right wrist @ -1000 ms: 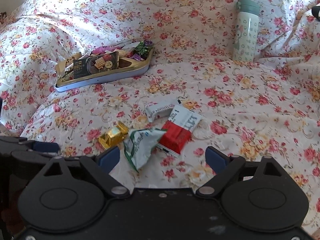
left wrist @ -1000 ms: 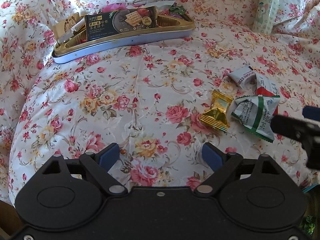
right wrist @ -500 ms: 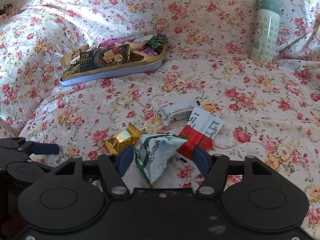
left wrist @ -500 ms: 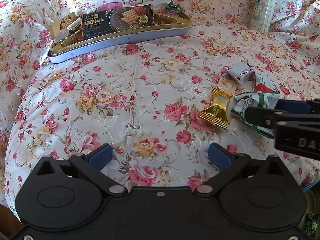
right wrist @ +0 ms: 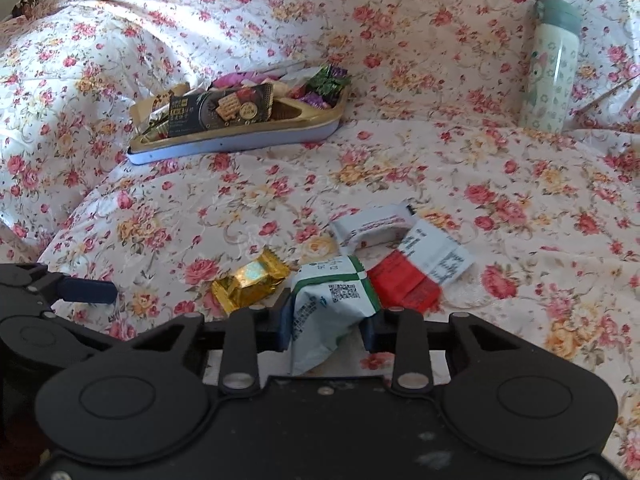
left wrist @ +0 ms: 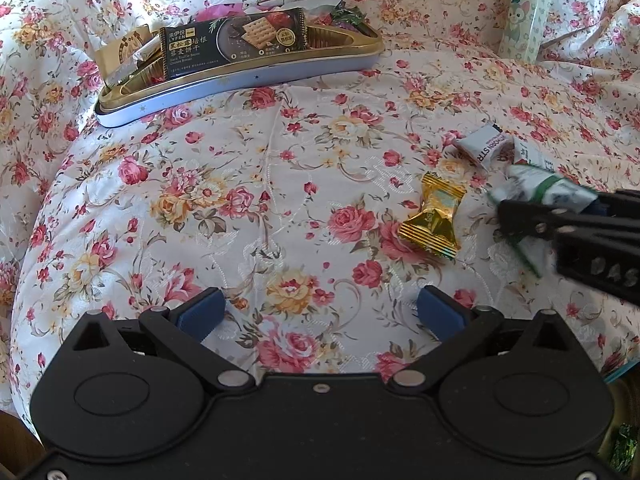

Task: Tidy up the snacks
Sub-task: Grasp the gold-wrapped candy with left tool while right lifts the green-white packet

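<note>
My right gripper (right wrist: 326, 326) is shut on a green and white snack packet (right wrist: 332, 308), which also shows in the left wrist view (left wrist: 548, 192). Beside it lie a gold wrapped candy (right wrist: 250, 284) (left wrist: 434, 220), a red and white packet (right wrist: 416, 274) and a white packet (right wrist: 372, 226) (left wrist: 484, 146). A long gold and blue tin tray (right wrist: 240, 142) (left wrist: 240, 80) holds a black cracker pack (left wrist: 234, 44) and several candies. My left gripper (left wrist: 318, 312) is open and empty over the floral cloth.
A pale green bottle (right wrist: 554, 66) (left wrist: 526, 12) stands upright at the back right. The floral quilt (left wrist: 240, 200) covers the whole surface and bunches up behind the tray. The left gripper's finger (right wrist: 86, 290) shows at the left of the right wrist view.
My right gripper moved forward over the green and white packet and closed its jaws on it. My left gripper stayed open and barely moved.
</note>
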The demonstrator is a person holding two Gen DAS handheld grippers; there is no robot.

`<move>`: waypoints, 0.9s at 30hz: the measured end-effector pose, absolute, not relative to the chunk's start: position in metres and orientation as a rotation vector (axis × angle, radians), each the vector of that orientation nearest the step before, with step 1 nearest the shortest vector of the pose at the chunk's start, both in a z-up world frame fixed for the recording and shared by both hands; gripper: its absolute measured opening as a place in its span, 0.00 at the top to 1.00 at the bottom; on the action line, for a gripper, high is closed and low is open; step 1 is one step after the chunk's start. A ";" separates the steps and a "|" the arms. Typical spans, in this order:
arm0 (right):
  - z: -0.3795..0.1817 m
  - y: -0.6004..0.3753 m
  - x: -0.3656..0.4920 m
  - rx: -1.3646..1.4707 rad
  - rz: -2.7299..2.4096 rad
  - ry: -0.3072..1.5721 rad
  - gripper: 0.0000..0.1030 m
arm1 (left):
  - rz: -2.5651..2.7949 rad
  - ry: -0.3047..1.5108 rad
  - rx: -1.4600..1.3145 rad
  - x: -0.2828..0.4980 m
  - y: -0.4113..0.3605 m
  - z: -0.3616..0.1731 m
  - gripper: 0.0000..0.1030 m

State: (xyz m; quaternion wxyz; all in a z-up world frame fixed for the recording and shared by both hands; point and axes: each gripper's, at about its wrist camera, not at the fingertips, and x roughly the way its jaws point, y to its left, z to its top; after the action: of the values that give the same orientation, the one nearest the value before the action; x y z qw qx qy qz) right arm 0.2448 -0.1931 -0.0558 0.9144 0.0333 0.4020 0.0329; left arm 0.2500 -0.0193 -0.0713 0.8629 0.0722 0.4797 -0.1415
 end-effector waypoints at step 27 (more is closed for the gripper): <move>-0.077 -0.276 0.236 -0.017 -0.042 0.673 0.67 | -0.386 0.904 0.262 0.247 -0.042 -0.049 0.09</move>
State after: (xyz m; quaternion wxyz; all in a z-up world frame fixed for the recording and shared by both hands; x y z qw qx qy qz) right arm 0.2358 -0.2755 -0.0767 0.9437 -0.0084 0.3300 -0.0205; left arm 0.2470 -0.0418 -0.0490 0.8735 0.1256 0.4326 -0.1848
